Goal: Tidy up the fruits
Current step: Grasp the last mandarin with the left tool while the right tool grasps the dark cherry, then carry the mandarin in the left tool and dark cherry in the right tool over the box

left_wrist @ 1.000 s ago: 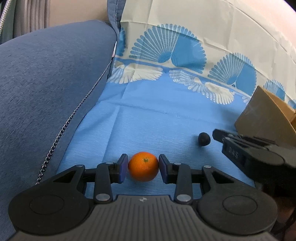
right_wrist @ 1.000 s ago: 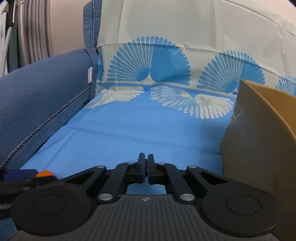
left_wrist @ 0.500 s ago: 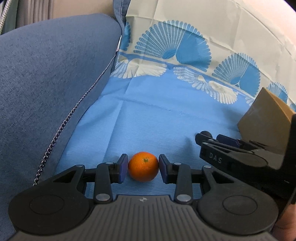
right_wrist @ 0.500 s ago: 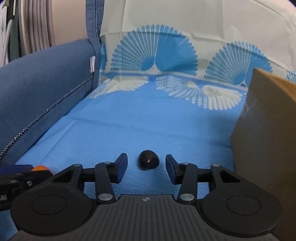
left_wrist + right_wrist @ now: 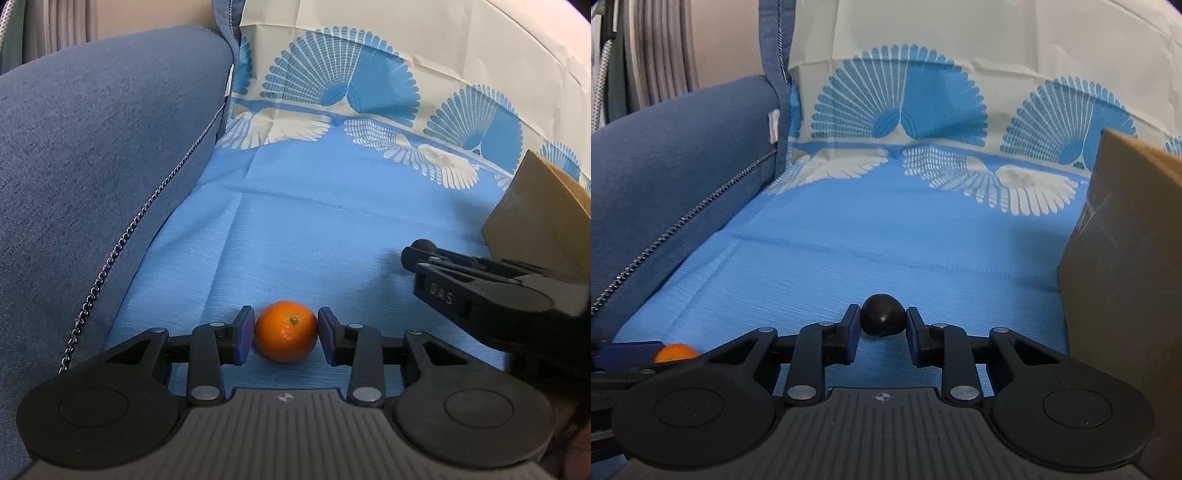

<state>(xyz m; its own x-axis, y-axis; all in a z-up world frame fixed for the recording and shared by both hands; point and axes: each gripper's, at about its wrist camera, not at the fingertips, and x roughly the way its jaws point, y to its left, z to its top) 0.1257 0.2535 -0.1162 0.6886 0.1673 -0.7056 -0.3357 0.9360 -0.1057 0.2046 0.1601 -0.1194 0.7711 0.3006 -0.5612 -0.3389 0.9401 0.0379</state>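
An orange mandarin (image 5: pixel 286 331) rests on the blue cloth between the fingers of my left gripper (image 5: pixel 286 336), whose pads touch both its sides. A small dark round fruit (image 5: pixel 882 319) sits between the fingers of my right gripper (image 5: pixel 881 328), which has closed onto it. In the left wrist view the right gripper (image 5: pixel 417 254) reaches in from the right, and the dark fruit (image 5: pixel 424 244) peeks out at its tip. The mandarin (image 5: pixel 674 352) also shows at the lower left of the right wrist view.
A brown cardboard box (image 5: pixel 1126 258) stands close on the right, also in the left wrist view (image 5: pixel 535 218). A dark blue sofa cushion (image 5: pixel 92 166) with a zipper rises on the left. The patterned cloth (image 5: pixel 332 110) runs up the sofa back.
My right gripper opened from fully shut, came down around the dark fruit and narrowed onto it. My left gripper stayed on the mandarin and shifted slightly.
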